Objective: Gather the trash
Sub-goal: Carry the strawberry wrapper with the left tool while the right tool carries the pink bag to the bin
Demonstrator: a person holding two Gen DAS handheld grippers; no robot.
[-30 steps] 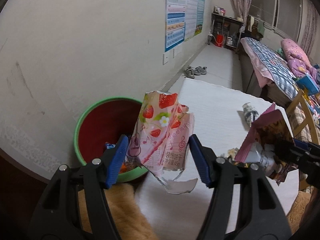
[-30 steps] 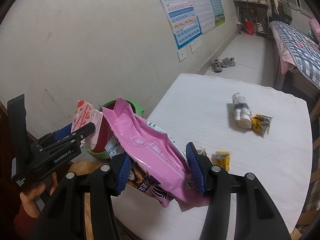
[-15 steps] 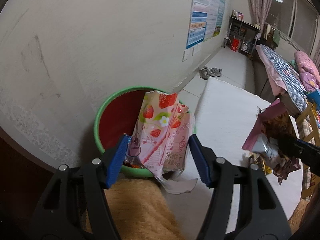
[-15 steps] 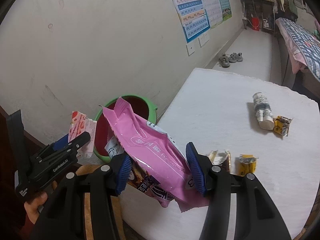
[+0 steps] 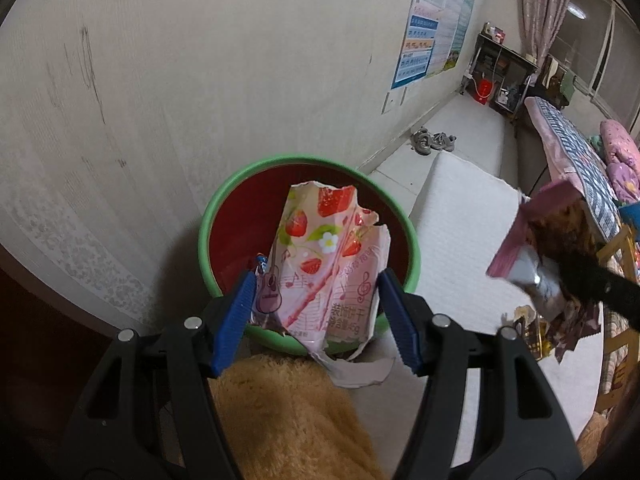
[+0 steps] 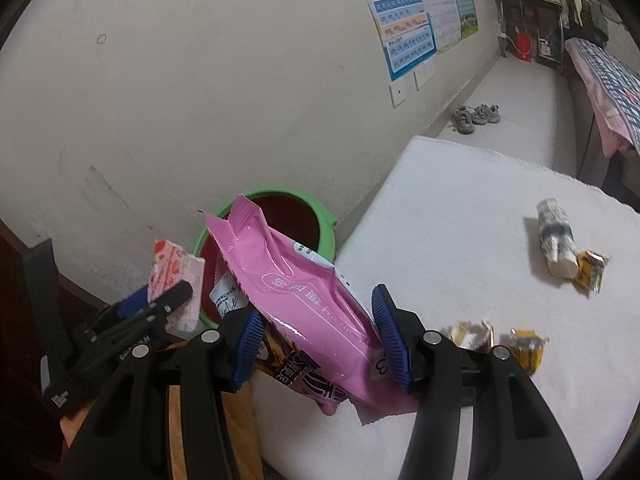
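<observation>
My left gripper (image 5: 316,312) is shut on a pink strawberry-print wrapper (image 5: 320,264) and holds it over the near rim of a green bin with a red inside (image 5: 240,224). My right gripper (image 6: 316,332) is shut on a pink plastic packet (image 6: 304,288) with darker wrappers bunched under it, just right of the bin (image 6: 326,236). The left gripper and its wrapper (image 6: 172,268) show at the left of the right wrist view. The right gripper's packet (image 5: 548,236) shows at the right of the left wrist view.
A white table (image 6: 460,216) carries a crumpled bottle (image 6: 554,236), yellow wrappers (image 6: 590,272) and small scraps (image 6: 524,346). The bin stands against a cream wall (image 5: 200,80). A tan fuzzy surface (image 5: 288,412) lies under my left gripper. Shoes (image 6: 476,116) and a bed (image 5: 576,152) lie beyond.
Both grippers have moved left toward the bin with their wrappers. The strawberry wrapper now hangs over the bin's opening, and the pink packet is closer to its rim.
</observation>
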